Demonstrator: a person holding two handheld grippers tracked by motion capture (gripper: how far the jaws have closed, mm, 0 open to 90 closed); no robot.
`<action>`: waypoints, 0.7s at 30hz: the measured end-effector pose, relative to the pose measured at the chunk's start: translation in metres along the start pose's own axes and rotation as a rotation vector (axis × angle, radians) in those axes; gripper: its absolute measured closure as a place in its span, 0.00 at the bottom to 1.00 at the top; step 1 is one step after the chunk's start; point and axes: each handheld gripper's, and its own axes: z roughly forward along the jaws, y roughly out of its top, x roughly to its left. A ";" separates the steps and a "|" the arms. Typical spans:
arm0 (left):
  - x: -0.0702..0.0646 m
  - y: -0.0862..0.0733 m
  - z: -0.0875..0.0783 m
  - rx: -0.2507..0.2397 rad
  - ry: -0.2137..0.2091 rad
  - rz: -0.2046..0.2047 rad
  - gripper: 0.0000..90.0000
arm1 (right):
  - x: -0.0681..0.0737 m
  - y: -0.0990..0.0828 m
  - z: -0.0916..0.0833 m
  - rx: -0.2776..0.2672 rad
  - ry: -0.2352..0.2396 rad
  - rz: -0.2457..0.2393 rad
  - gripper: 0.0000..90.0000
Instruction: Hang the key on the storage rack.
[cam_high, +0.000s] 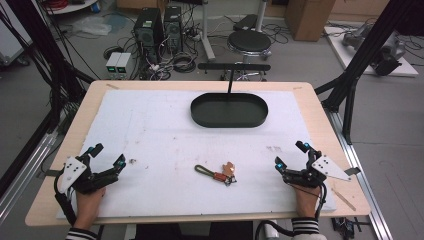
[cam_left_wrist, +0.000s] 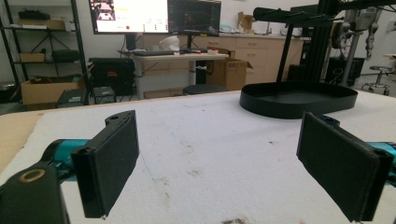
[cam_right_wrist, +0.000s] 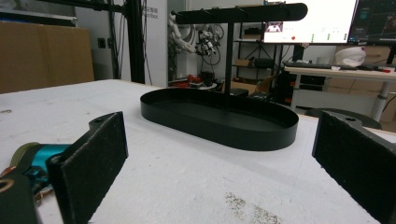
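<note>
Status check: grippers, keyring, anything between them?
Left gripper and right gripper open, empty, resting at table edge. Keyring lies between them, untouched. Path clear; black tray far behind.

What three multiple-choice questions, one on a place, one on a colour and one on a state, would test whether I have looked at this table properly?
1. Where does the keychain lie?
A. inside the tray
B. on the white mat between the two grippers
C. on the floor

2. What colour is the oval tray?
A. black
B. red
C. yellow

3. How do the jaws of the left gripper and the right gripper stand?
A. both clamped on the keychain
B. one shut, one open
C. both open with nothing between them

Answers: 1 B, it rests on the mat near the front edge, midway between the hands. 2 A, its wall and floor are black. 3 C, each gripper view shows its pads wide apart over bare mat.
</note>
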 end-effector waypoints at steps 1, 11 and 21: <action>0.000 0.000 0.000 -0.002 0.000 -0.001 0.15 | 0.000 0.000 0.000 0.000 0.000 0.000 0.03; -0.001 0.000 0.000 0.000 -0.001 0.004 0.15 | 0.003 0.000 -0.001 -0.015 -0.007 -0.034 0.03; -0.001 0.000 0.000 -0.002 -0.003 0.010 0.15 | 0.002 0.000 -0.001 -0.015 -0.007 -0.031 0.03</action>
